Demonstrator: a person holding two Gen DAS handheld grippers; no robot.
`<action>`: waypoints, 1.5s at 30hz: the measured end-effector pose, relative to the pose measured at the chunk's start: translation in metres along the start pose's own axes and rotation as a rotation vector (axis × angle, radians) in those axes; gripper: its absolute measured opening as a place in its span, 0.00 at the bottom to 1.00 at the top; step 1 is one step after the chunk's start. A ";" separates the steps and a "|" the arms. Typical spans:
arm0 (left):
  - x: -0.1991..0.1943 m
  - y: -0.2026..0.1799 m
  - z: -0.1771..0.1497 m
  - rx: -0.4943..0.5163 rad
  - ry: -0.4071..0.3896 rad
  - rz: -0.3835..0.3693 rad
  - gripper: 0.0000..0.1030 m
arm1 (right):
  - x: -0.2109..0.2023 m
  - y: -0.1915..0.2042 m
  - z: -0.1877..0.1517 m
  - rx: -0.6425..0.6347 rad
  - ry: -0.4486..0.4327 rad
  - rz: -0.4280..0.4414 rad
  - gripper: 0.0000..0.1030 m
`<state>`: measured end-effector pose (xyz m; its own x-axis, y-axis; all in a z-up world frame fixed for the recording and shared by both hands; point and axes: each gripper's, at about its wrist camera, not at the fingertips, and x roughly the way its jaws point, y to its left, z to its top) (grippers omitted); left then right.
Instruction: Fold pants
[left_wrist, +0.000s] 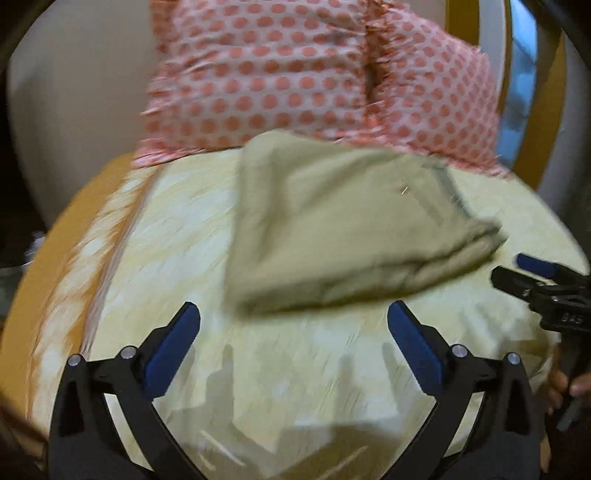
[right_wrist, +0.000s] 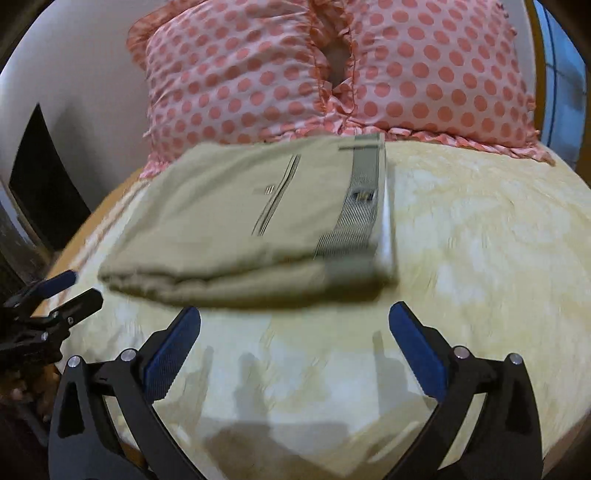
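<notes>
The pants (right_wrist: 251, 218) lie folded into a compact khaki stack on the bed (right_wrist: 480, 240), just in front of two polka-dot pillows (right_wrist: 424, 74) and seemingly touching their lower edge — the striped waistband (right_wrist: 360, 206) sits on top at the stack's right end, a pocket slit beside it. Both tools hang back from the cloth: the left hand-held gripper (left_wrist: 293, 325) has its jaws spread wide with nothing between them, and the right hand-held gripper (right_wrist: 293, 325) is likewise spread and empty, its blue pads (right_wrist: 170, 354) just short of the near folded edge. Each shows at the margin of the other's view, flanking the stack. By the look of it the folding is essentially done, so what remains is likely a tidy-up or a clean retreat. To do that well, any last touch should press flat from above or nudge the near edge squarely — not pinch a single layer, which would drag the upper fold off the lower ones. The soft bedcover gives underneath, so a sideways shove may skew the stack. Both views are blurred, so whether the layers line up exactly cannot be told.
</notes>
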<state>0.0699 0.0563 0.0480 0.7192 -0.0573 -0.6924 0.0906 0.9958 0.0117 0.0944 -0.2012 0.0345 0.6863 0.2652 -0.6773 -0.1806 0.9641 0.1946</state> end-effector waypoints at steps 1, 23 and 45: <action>-0.001 0.000 -0.008 0.000 0.005 0.027 0.98 | -0.001 0.006 -0.009 -0.003 -0.008 -0.005 0.99; 0.001 0.011 -0.049 -0.065 -0.038 0.073 0.98 | 0.013 0.048 -0.046 -0.092 -0.132 -0.145 0.99; 0.001 0.014 -0.049 -0.060 -0.039 0.068 0.98 | 0.013 0.049 -0.047 -0.092 -0.133 -0.146 0.99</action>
<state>0.0386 0.0736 0.0121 0.7488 0.0088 -0.6627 0.0000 0.9999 0.0132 0.0619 -0.1500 0.0018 0.7954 0.1252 -0.5930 -0.1324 0.9907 0.0315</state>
